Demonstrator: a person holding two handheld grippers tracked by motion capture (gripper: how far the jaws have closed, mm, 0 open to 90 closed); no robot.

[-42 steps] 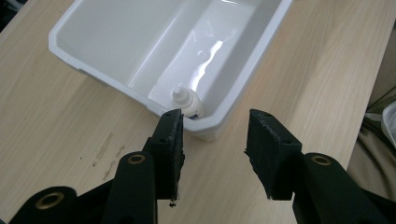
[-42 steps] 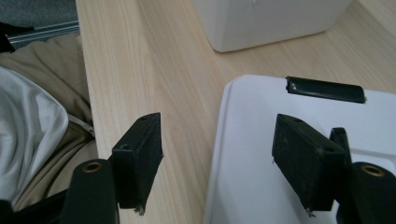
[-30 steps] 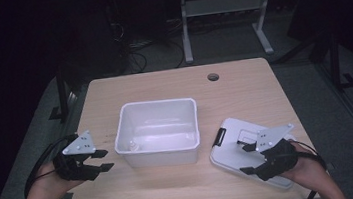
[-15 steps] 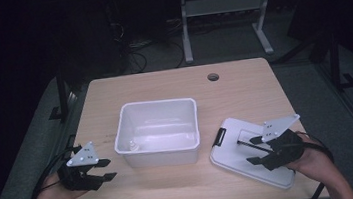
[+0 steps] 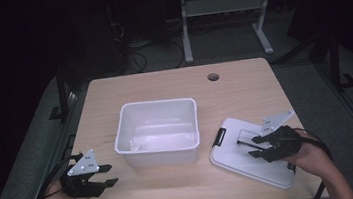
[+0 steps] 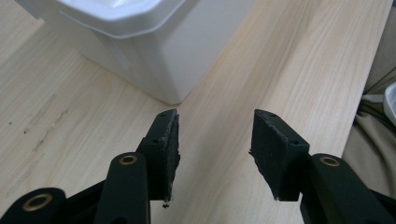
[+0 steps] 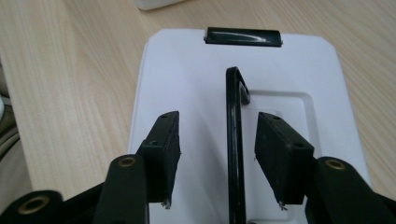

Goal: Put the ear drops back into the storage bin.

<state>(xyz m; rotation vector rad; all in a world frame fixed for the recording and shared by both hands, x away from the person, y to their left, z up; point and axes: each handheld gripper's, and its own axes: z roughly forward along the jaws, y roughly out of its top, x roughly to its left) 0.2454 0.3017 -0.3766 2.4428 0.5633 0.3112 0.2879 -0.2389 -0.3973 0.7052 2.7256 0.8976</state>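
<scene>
Since the earlier frames the left gripper (image 5: 108, 174) has sunk toward the near left corner of the table (image 5: 243, 84), and the right gripper (image 5: 247, 148) has slid over the white lid (image 5: 245, 169), its jaws having just been closing around the lid's black handle (image 7: 235, 140).

Nearest the person, at the near left corner, the left gripper lies low over bare wood, its jaws pointing toward the middle of the table. Its own view shows them partly apart with nothing but wood grain between the pads (image 6: 170, 140); they have opened slightly in the last moment and hold nothing.

Toward the near right corner, the lid lies flat on the table, tilted askew to the near edge. The right gripper sits over it, jaws about half open and straddling the raised thin black handle, which runs up between them, closer to the right-hand pad in the right gripper view. A gap shows on the left side; whether the other pad touches the handle I cannot tell. A black latch (image 7: 243, 36) sits on the lid's far end.

Farther in, at the table's middle, stands the open white bin (image 5: 161, 154), between the two grippers and well apart from both. A small white object (image 5: 132, 145) rests inside at its near left corner.
</scene>
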